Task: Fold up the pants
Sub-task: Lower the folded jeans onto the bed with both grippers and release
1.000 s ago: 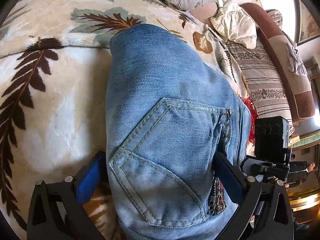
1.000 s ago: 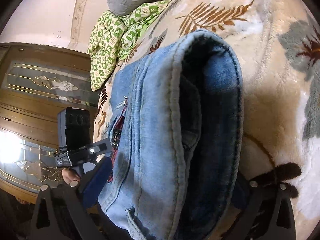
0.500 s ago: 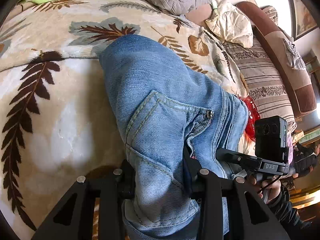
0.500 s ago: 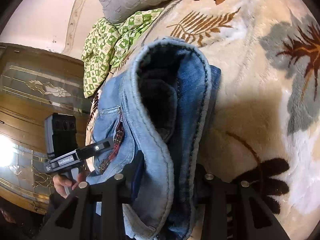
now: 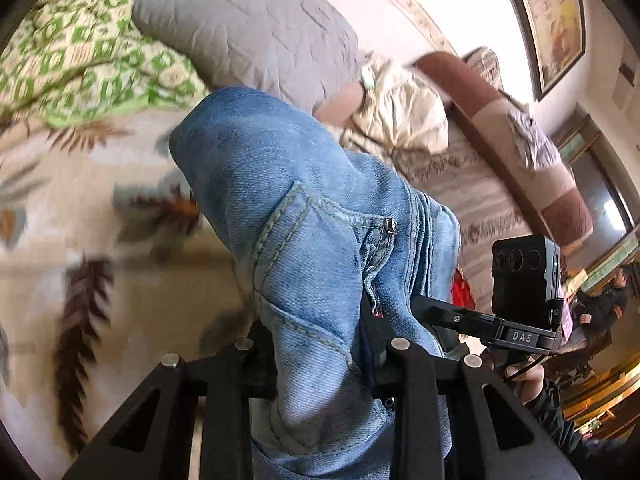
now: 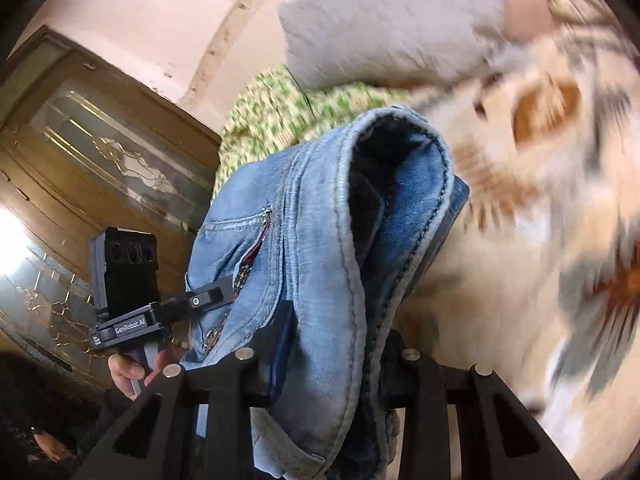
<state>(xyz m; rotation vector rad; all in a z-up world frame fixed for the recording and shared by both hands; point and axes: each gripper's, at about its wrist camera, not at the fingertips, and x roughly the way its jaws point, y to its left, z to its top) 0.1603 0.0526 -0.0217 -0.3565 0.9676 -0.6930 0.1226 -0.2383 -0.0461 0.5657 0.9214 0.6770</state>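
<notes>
The folded blue jeans [image 5: 288, 208] hang lifted above the leaf-patterned blanket [image 5: 80, 220], back pocket facing the left wrist view. My left gripper [image 5: 320, 348] has its jaws closing, pads pressed on the bundle's near edge. In the right wrist view the jeans [image 6: 320, 232] show their folded hem and dark inside. My right gripper [image 6: 332, 348] also has its jaws closing, pinching that end. Each view shows the other gripper's camera block [image 5: 520, 276] [image 6: 124, 268] gripped by a hand at the far side of the jeans.
A grey pillow [image 5: 248, 24] and a green patterned cloth [image 5: 80, 52] lie at the back of the bed. A striped cushion [image 5: 480, 200] and brown bolster [image 5: 520, 152] sit right. A wooden glass-door cabinet [image 6: 100, 140] stands beyond. A person [image 5: 600, 308] is far right.
Both grippers went from wide open around the jeans to pinched on them. They then rose, lifting the folded jeans off the blanket; the views tilted up toward the pillow and wall.
</notes>
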